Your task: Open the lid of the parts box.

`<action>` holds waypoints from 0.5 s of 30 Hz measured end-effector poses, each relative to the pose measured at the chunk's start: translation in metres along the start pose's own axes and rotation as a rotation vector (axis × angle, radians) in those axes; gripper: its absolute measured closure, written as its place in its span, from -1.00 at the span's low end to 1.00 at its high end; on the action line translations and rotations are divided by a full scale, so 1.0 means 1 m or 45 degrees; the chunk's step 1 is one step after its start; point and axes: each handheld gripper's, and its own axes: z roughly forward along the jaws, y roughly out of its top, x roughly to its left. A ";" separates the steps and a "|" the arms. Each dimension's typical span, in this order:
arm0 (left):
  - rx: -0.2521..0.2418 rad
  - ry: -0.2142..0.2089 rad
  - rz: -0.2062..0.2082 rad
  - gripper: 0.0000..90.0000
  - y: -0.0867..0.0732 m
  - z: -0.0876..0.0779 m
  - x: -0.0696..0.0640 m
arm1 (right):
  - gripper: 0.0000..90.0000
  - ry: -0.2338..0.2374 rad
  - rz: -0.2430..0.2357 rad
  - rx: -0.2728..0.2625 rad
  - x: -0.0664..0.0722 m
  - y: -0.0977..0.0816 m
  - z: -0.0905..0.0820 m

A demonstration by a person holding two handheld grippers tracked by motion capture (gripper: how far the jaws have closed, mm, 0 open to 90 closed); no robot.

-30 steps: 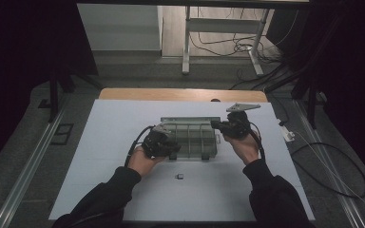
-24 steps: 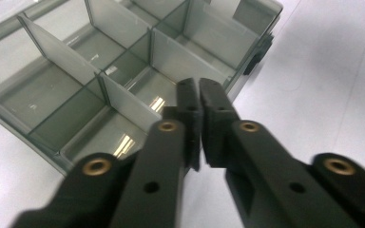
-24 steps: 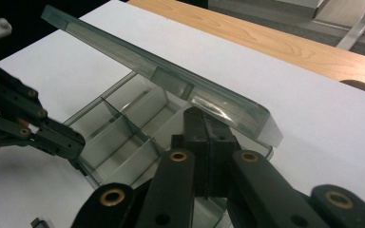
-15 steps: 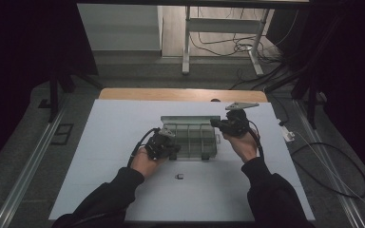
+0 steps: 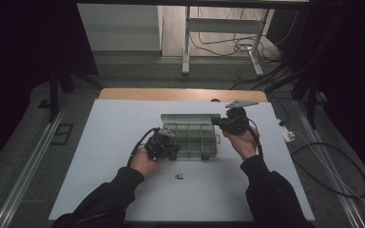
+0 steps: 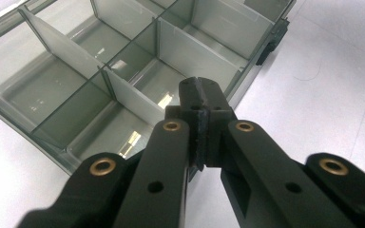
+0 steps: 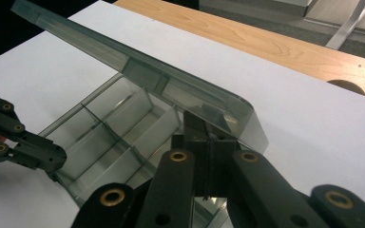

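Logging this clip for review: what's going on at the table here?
A person works a clear compartment box on the white table with two hand-held grippers. The left gripper, jaws shut, sits at the box's near left corner. The right gripper, also shut, is under the edge of the lid, which stands raised at an angle. The compartments look empty. A small dark piece lies on the table nearer the person.

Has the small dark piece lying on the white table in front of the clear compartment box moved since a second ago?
No. The small dark piece lies at the same spot on the white table, just as far in front of the clear compartment box.
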 end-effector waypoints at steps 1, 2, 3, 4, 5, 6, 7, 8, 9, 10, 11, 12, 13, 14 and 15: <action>0.000 0.000 0.000 0.99 0.000 0.000 0.000 | 0.97 0.000 0.000 0.000 0.000 0.000 0.000; 0.000 -0.002 -0.001 0.99 0.000 0.000 0.000 | 0.97 -0.002 0.003 -0.004 0.000 0.001 0.001; 0.002 -0.003 0.000 0.99 0.000 0.000 0.000 | 0.97 -0.002 0.004 -0.007 -0.001 0.001 0.001; 0.003 -0.003 0.000 0.99 0.000 0.000 0.001 | 0.97 -0.002 0.003 -0.010 -0.001 0.003 0.002; 0.004 -0.004 0.001 0.99 0.000 -0.001 0.001 | 0.97 -0.003 0.005 -0.008 -0.001 0.003 0.003; 0.005 -0.006 0.000 0.99 0.000 -0.001 0.001 | 0.97 -0.004 0.000 -0.010 -0.002 0.004 0.004; 0.004 -0.007 -0.001 0.99 0.000 -0.001 0.001 | 0.97 -0.004 0.003 -0.010 -0.002 0.005 0.004; 0.001 -0.010 -0.005 0.99 -0.001 -0.001 0.001 | 0.97 -0.005 0.003 -0.010 -0.002 0.005 0.005; 0.000 -0.010 -0.003 0.99 -0.001 -0.001 0.001 | 0.97 -0.007 0.003 -0.009 -0.003 0.006 0.007; -0.002 -0.010 -0.003 0.99 -0.001 -0.001 0.001 | 0.97 -0.007 0.004 -0.010 -0.003 0.006 0.008; -0.004 -0.011 -0.004 0.99 -0.001 -0.001 0.001 | 0.97 -0.009 0.006 -0.009 -0.004 0.006 0.008; -0.008 -0.013 -0.006 0.99 -0.002 -0.001 0.002 | 0.97 -0.011 0.007 -0.009 -0.004 0.007 0.009; -0.009 -0.014 -0.007 0.99 -0.002 -0.001 0.002 | 0.97 -0.012 0.006 -0.013 -0.005 0.007 0.011; -0.014 -0.016 -0.011 0.99 -0.002 -0.001 0.002 | 0.97 -0.014 0.006 -0.012 -0.006 0.007 0.011; -0.017 -0.018 -0.014 0.99 -0.003 -0.001 0.002 | 0.97 -0.015 0.009 -0.012 -0.006 0.008 0.012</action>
